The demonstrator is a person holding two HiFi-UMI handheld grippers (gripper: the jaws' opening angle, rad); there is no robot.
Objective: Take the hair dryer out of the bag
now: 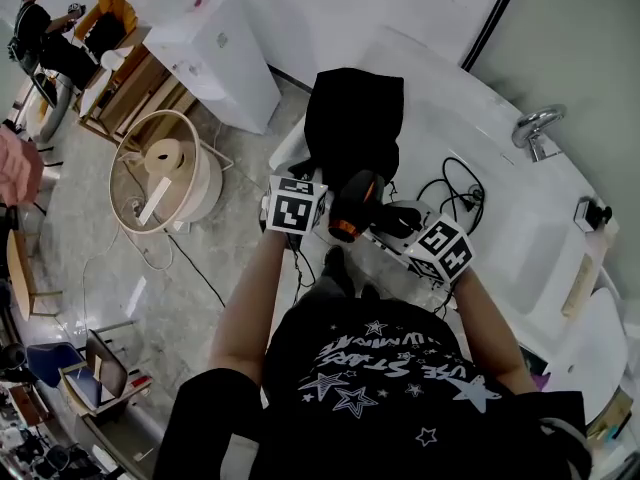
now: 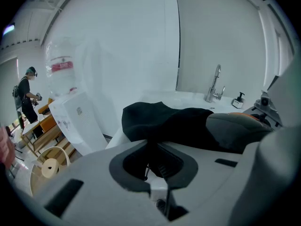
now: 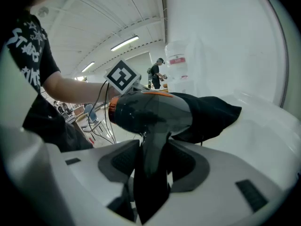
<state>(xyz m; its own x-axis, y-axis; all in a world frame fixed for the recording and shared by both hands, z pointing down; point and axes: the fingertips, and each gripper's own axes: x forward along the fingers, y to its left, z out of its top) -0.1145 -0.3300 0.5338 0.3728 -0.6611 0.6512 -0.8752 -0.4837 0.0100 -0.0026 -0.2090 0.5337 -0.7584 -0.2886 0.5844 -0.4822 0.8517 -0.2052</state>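
The right gripper (image 3: 153,157) is clamped on the handle of the hair dryer (image 3: 150,109), held just at the mouth of the black bag (image 2: 160,121). The left gripper (image 2: 157,164) is closed on the bag's fabric, probably to hold it back. Below, a white counter (image 1: 500,238) carries a faucet (image 1: 537,128) and a black cord (image 1: 470,200), and beyond lies a tiled floor (image 1: 80,238).

White lettering ran among printed stars on the person's black T-shirt (image 1: 390,368); only "STARS" read clearly to me. The red label (image 2: 61,66) on the water bottle (image 2: 63,74) was too small to read.
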